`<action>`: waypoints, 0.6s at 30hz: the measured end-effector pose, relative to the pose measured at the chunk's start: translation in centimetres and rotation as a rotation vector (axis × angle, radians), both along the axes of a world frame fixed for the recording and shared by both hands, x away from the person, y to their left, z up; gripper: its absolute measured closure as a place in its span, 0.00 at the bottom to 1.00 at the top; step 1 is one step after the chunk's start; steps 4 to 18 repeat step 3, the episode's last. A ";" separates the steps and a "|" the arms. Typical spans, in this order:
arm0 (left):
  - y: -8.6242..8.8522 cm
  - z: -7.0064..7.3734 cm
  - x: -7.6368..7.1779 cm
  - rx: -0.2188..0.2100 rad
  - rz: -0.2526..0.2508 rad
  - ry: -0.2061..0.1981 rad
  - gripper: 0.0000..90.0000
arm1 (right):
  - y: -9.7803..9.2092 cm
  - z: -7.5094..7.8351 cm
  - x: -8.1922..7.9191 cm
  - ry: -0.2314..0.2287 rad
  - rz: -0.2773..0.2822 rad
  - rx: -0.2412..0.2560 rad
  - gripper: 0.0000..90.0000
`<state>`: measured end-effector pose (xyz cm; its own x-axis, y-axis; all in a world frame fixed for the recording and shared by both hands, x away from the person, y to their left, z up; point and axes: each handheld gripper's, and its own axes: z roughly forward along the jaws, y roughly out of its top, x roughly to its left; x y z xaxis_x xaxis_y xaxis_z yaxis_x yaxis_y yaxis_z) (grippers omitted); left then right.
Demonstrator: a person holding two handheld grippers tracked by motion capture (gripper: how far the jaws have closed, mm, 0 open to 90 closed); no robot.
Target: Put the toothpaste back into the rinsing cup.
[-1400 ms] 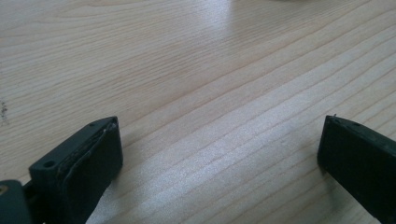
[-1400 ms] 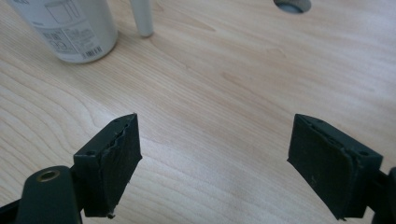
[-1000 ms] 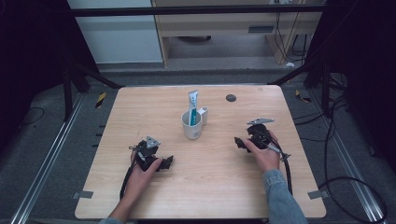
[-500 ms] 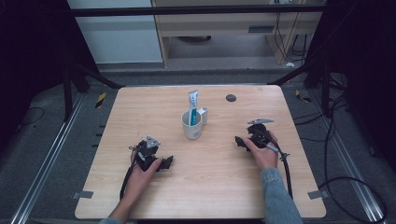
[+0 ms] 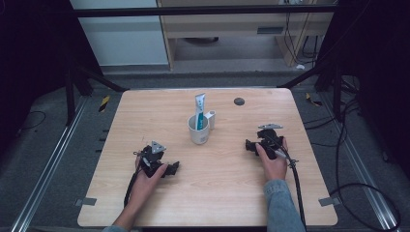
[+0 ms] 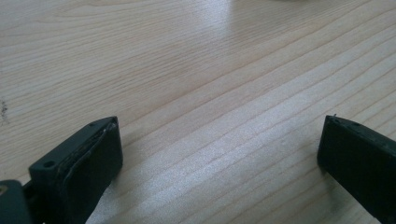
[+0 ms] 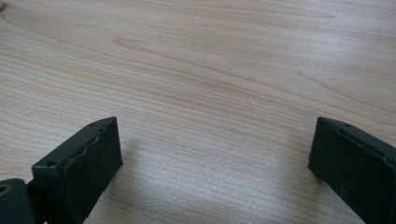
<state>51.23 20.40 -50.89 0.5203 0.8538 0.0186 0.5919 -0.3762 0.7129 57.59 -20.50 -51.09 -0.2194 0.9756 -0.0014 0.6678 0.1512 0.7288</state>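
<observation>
Two tools rest low on the bench (image 5: 217, 193), one in each hand, and both stand wide open with nothing between the jaws: the left gripper view shows bare wood grain between its black jaws, and so does the right gripper view. From the high view, the left tool (image 5: 173, 168) lies near the front left of the bench and the right tool (image 5: 248, 144) toward the right, each pointing inward toward the middle. Between them, a little farther back, stands a white mug (image 5: 198, 129), upright, with a toothpaste tube (image 5: 199, 107) standing in it, cap end down as far as I can tell, and a small white piece just beside the mug's far right side that may be its handle or another item; it is too small to tell. A dark round spot (image 5: 239, 101) sits well apart near the back edge. I judge the mug to be ceramic, so stiff, fairly heavy for its size, smooth and likely slippery under hard jaws, and breakable if tipped off the bench; the rim wall looks like the surest place to pinch, one jaw inside and one outside. The tube looks light and soft, likely to dent and slide if squeezed mid-body, so its flat crimped top end, which sticks up clear of the mug, seems the better hold.
</observation>
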 end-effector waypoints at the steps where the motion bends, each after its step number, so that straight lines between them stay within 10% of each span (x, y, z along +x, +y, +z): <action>1: 0.0 0.0 0.0 0.003 -0.002 0.001 0.00 | 0.0 0.0 0.0 0.002 -0.005 -0.003 0.02; 18: 0.0 0.0 0.0 0.003 -0.002 0.001 0.00 | 0.1 0.0 -0.1 0.004 -0.025 -0.001 0.01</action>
